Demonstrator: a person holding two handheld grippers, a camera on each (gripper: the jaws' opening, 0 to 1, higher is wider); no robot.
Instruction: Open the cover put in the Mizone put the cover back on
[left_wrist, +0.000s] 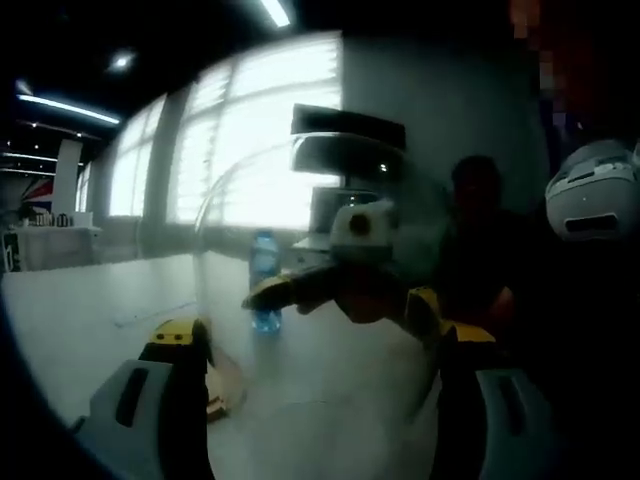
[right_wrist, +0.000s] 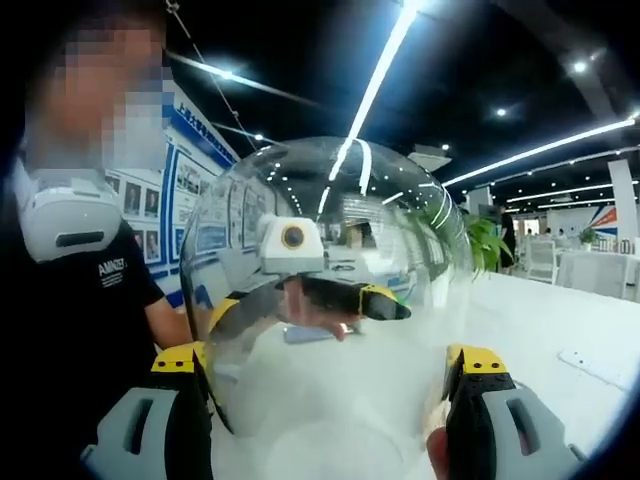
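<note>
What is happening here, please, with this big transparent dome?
A person holds a clear dome cover between two handheld grippers, one on each side of it. Through the cover, the right gripper view shows the left gripper, and the left gripper view shows the right gripper. A blue Mizone bottle stands on the white table behind the cover, not yet under it. Whether the cover is lifted or resting cannot be told.

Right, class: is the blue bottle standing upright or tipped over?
Upright: the blue bottle stands on its base on the white table, cap at top.
</note>
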